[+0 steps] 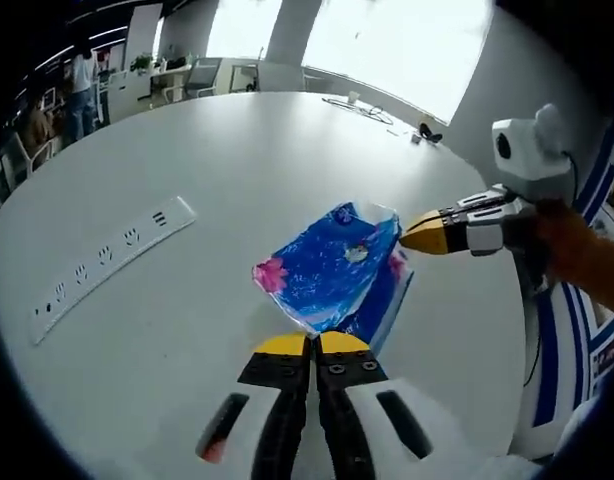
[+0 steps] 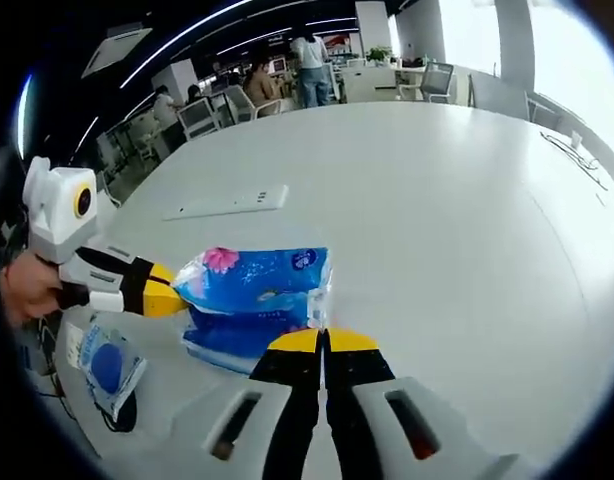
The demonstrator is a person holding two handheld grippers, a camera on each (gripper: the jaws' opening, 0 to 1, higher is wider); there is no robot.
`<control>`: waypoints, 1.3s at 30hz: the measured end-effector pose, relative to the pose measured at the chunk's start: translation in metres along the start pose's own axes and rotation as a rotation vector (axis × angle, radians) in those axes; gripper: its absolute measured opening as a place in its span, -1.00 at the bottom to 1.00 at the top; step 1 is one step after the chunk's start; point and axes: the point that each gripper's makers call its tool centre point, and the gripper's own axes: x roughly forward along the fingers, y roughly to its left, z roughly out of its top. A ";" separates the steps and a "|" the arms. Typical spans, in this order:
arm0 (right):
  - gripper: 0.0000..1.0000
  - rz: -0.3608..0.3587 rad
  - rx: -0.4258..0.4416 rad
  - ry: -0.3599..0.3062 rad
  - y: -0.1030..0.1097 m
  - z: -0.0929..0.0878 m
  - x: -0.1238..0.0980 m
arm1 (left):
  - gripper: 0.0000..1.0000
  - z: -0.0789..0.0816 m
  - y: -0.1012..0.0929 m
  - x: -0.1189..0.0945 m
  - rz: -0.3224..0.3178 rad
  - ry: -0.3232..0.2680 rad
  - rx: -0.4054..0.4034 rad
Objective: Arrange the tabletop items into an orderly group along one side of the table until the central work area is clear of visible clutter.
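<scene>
Both grippers, left (image 1: 314, 343) and right (image 2: 324, 341), jaws closed.

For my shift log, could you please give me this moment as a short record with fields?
surface: white table
item held: blue tissue pack, pinched at opposite ends
left hand-held gripper: shut on the tissue pack's near edge
right hand-held gripper: shut on the tissue pack's other edge
other item: white power strip, lying flat, apart from the pack
background: office desks, chairs, people standing

Yellow-tipped black-and-white left gripper (image 1: 313, 345), right gripper (image 2: 324, 342)
</scene>
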 end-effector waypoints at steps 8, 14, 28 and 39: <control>-1.00 -0.010 0.014 0.014 -0.011 -0.009 0.006 | -1.00 -0.002 -0.002 0.013 -0.008 0.013 -0.008; -1.00 -0.010 0.016 0.025 -0.012 -0.013 0.011 | -1.00 -0.005 0.000 0.018 -0.002 0.027 -0.009; -1.00 -0.014 0.025 0.043 -0.016 -0.020 0.018 | -1.00 -0.012 0.001 0.026 -0.011 0.042 -0.030; -1.00 -0.018 0.025 0.045 -0.019 -0.023 0.020 | -0.95 -0.014 0.003 0.028 -0.011 0.045 -0.029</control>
